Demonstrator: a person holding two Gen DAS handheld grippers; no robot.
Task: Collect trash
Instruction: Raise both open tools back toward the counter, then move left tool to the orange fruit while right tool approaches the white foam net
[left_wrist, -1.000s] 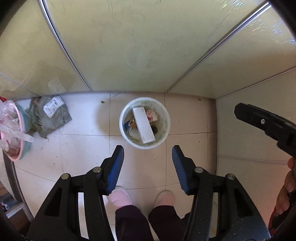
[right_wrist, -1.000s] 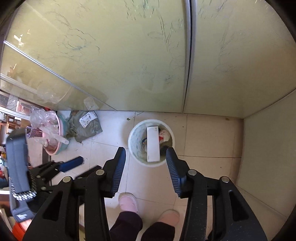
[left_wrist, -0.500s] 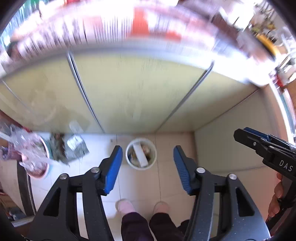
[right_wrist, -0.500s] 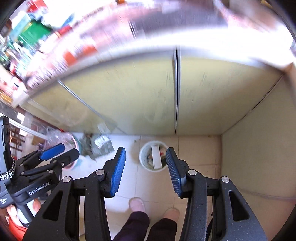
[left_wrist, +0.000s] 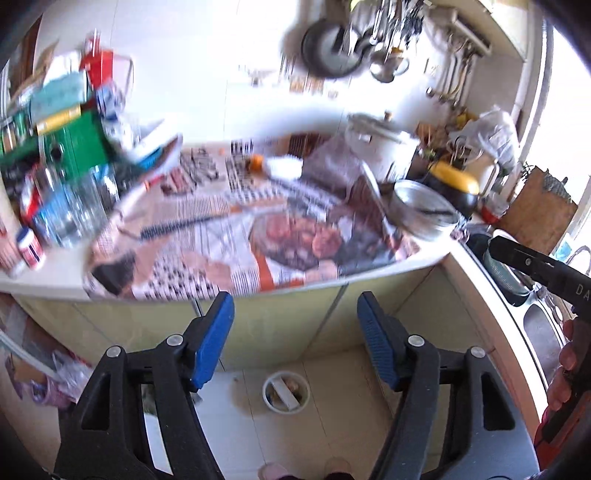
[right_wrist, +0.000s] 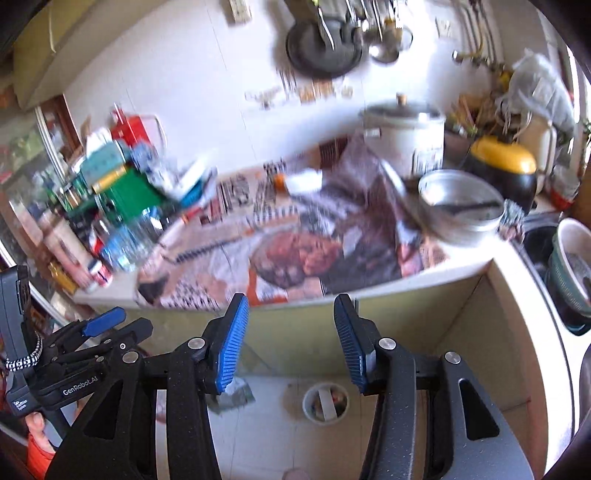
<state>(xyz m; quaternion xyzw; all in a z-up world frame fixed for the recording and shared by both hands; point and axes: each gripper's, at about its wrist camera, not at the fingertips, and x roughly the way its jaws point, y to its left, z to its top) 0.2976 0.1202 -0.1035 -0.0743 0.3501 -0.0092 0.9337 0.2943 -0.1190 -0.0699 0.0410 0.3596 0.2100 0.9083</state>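
Only the right wrist view shows the green plastic colander (right_wrist: 570, 280) in the sink, right of the newspaper-covered white counter (right_wrist: 476, 264); only the left wrist view shows 2 pink slippers (left_wrist: 275, 472). "GenRobot.AI" reads on the left gripper (right_wrist: 110, 326). 1 round white trash bin (left_wrist: 285, 396) holding rubbish stands on the floor below the counter. The left gripper's jaws have just been opening, empty; the right gripper (right_wrist: 290, 341) is parted, empty.

Left hand-held gripper (left_wrist: 295, 339) – black frame, blue ribbed pads, silver screws – "GenRobot.AI" marking; pink slippers (left_wrist: 275, 472).
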